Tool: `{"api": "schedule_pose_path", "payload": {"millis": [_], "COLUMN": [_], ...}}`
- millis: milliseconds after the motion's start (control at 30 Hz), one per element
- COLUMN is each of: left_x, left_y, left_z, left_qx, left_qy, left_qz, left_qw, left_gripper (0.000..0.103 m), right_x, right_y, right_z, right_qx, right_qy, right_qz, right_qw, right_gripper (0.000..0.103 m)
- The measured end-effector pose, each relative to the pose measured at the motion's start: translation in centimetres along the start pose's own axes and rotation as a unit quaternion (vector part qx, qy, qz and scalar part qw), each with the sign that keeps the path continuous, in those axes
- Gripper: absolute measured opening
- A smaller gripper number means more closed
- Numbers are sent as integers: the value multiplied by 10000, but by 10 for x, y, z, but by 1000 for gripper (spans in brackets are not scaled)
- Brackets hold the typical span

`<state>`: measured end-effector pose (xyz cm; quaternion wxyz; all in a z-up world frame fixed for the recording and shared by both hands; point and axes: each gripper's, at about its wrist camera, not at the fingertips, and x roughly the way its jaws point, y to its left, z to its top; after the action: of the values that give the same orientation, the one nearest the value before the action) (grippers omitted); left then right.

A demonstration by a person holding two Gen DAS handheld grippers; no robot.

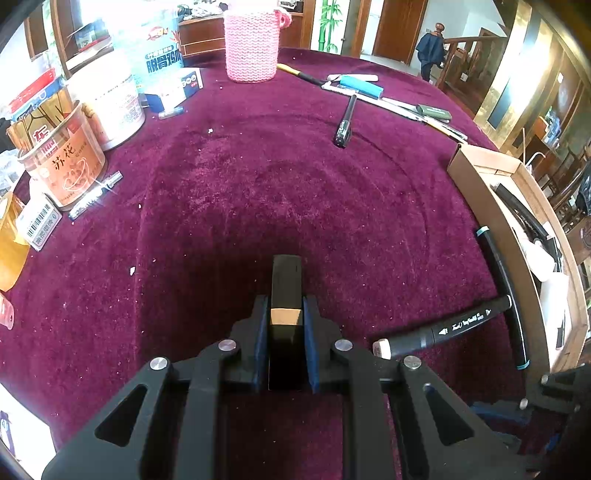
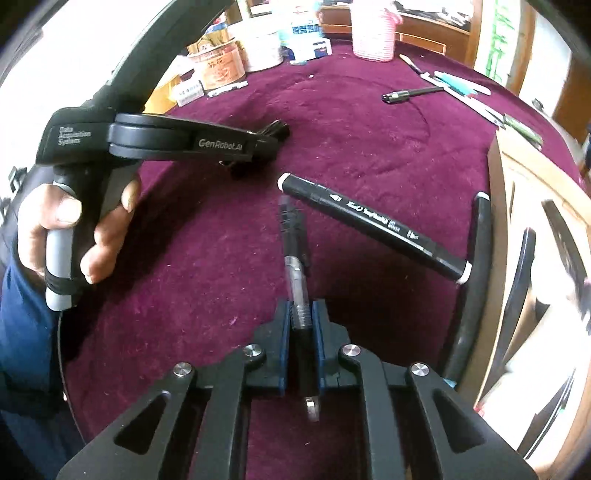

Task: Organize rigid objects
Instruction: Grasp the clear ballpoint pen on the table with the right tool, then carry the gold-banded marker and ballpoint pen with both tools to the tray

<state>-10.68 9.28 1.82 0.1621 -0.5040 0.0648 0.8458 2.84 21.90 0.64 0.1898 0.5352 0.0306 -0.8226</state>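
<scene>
Pen (image 2: 300, 291) clamped mid-barrel in right gripper (image 2: 301, 314): light, stiff, slick plastic, may pivot. Left gripper (image 1: 285, 314) clenched on black marker (image 1: 286, 291).

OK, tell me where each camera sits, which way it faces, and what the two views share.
Left wrist: on the left claw, angled down at the maroon tablecloth; its own claw shows, shut on a black block.
Right wrist: on the right claw, angled down likewise; its own claw shows, shut on a pen, plus the person's left hand.
Shared: black marker, cardboard box, pink knitted holder.
</scene>
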Motion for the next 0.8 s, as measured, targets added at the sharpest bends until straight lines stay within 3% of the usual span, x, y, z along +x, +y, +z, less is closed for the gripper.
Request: {"api": "schedule_pose_path", "payload": {"millis": [167, 233, 433, 500, 667, 800], "left_x": [0, 1, 0, -4, -16, -32], "left_y": [-1, -2, -2, 1, 2, -4], "left_z": [0, -1, 0, 2, 4, 4], "left_qx": [45, 69, 15, -82, -210, -222], "left_qy": [-30, -48, -111, -193, -473, -818], "left_qz": [36, 61, 5, -183, -456, -625], "left_qw": [10000, 9999, 9999, 9996, 9976, 9944], "left_gripper": [15, 15, 15, 15, 15, 15], "right_x": [13, 17, 0, 0, -21, -42], "right_y": [26, 22, 9, -4, -40, -57], "right_z": [5, 14, 2, 4, 0, -1], "right_qx": [-459, -372, -200, 165, 860, 1164], "right_qy": [-25, -6, -402, -598, -1355, -1904], "right_qz": [-619, -631, -328, 111, 795, 979], "right_qw": [9970, 9973, 9985, 9980, 9838, 9698], "right_gripper": [11, 12, 9, 9, 9, 9]}}
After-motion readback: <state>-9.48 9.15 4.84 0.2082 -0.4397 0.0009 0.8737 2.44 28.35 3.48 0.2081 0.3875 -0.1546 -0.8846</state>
